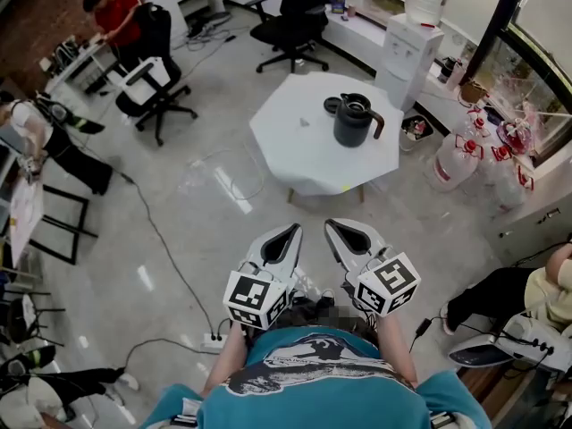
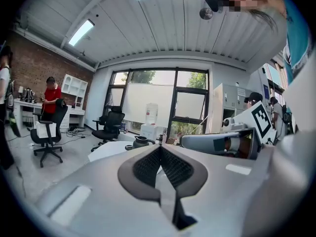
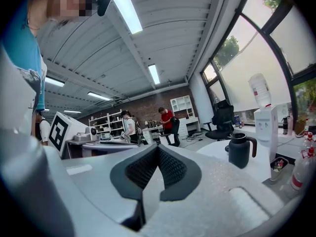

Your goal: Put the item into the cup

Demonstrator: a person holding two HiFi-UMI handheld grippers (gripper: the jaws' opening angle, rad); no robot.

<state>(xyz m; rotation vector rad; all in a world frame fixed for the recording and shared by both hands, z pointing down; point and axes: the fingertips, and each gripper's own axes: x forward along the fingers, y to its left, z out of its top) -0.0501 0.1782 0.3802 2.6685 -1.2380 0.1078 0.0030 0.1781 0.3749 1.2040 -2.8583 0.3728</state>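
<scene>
A dark jug-like cup (image 1: 352,120) with a handle stands open on the white table (image 1: 295,159). Its round lid (image 1: 332,105) lies beside it, and a small grey item (image 1: 304,121) rests to the left. Both grippers are held close to the person's chest, well short of the table. My left gripper (image 1: 296,229) is shut with nothing between its pads (image 2: 148,166). My right gripper (image 1: 329,224) is shut too and empty, pads (image 3: 170,168) touching. The cup appears far off in the left gripper view (image 2: 139,141) and in the right gripper view (image 3: 240,150).
A black office chair (image 1: 290,25) and a water dispenser (image 1: 413,56) stand behind the table. Large water bottles (image 1: 456,159) sit at its right. Cables and a power strip (image 1: 214,338) lie on the floor to the left. People work at desks far left.
</scene>
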